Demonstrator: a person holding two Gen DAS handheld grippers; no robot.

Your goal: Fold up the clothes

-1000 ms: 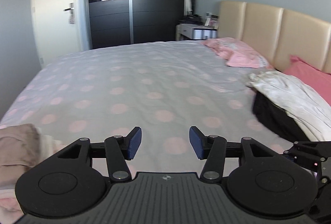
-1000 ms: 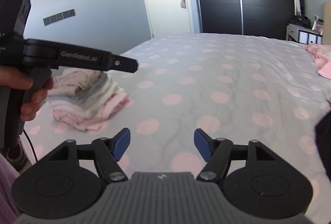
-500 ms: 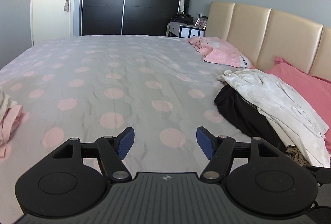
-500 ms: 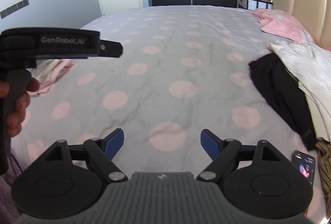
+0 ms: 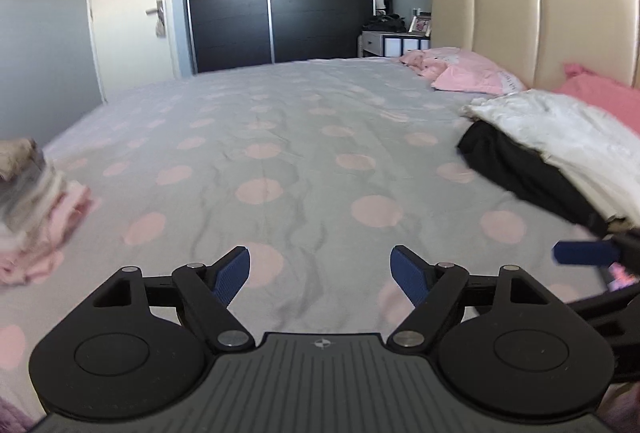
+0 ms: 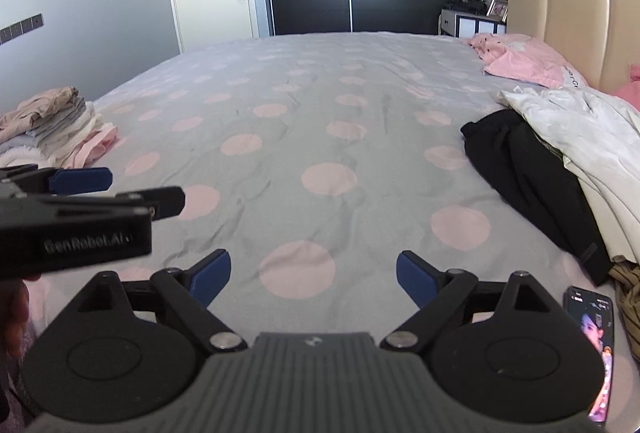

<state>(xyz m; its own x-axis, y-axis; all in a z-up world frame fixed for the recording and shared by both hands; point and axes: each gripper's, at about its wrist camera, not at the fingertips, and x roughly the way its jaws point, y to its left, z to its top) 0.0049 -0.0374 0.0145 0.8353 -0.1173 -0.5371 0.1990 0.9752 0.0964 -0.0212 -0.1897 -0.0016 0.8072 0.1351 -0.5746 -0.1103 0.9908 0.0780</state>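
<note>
A heap of unfolded clothes lies on the bed's right side: a black garment point(image 6: 532, 177) under a white one point(image 6: 580, 137), the same black garment point(image 5: 520, 173) and white one point(image 5: 560, 137) in the left wrist view. A stack of folded clothes point(image 6: 52, 129) sits at the left edge, blurred as the stack point(image 5: 32, 209) in the left wrist view. My left gripper point(image 5: 320, 273) hangs over bare bedsheet, jaws opening, nothing between them. My right gripper point(image 6: 312, 277) also hovers over the sheet, jaws opening and empty. Each gripper shows in the other's view, the left gripper point(image 6: 80, 201) on the left.
The bed point(image 6: 320, 105) has a grey sheet with pink dots. A phone point(image 6: 596, 345) with a lit screen lies at the near right edge. Pink pillows point(image 6: 524, 63) rest by the beige headboard point(image 5: 540, 29). A dark wardrobe point(image 5: 276, 5) and a door point(image 5: 132, 17) stand beyond.
Both grippers have dropped lower toward the sheet and swung their views rightward, then back a little. Both sets of jaws stand wider apart. The clothes heap has come into the right wrist view.
</note>
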